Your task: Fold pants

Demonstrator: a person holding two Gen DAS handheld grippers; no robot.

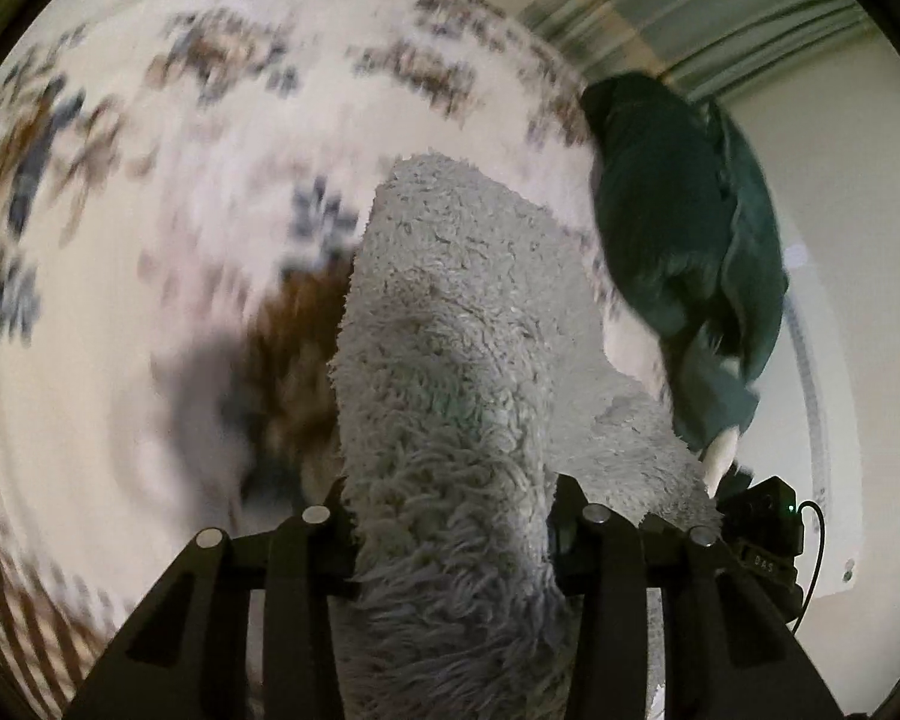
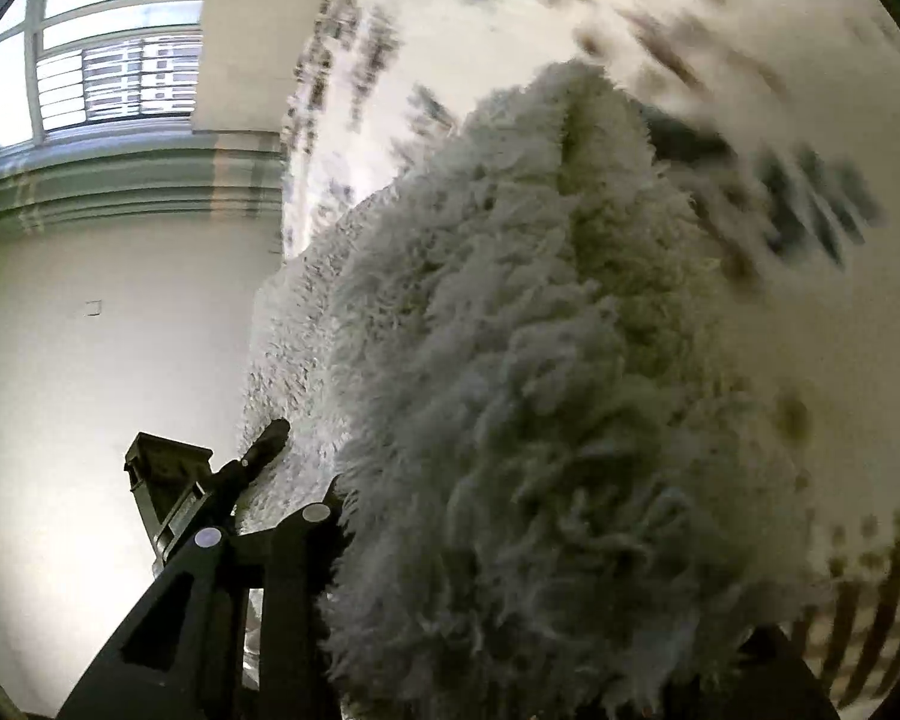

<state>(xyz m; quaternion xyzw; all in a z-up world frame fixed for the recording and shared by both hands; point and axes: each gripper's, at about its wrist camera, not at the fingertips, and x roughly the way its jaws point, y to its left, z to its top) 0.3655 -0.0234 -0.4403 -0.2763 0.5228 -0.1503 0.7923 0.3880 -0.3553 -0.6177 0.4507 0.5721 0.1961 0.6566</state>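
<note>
The pants are fluffy grey-white fleece (image 1: 450, 360). My left gripper (image 1: 450, 516) is shut on one end of them, and the fabric hangs out between the black fingers above a patterned rug. My right gripper (image 2: 486, 510) is shut on the same fleece pants (image 2: 540, 360), which cover its right finger; only the left finger (image 2: 306, 540) shows. The other gripper (image 2: 210, 492) shows in the right wrist view, clamped on the fabric's far edge. The pants are lifted off the rug.
A cream rug (image 1: 150, 210) with brown and blue pattern lies below, blurred. A dark green garment (image 1: 690, 240) lies at the rug's right edge. A window (image 2: 102, 60) and a white wall (image 2: 90, 330) are beyond.
</note>
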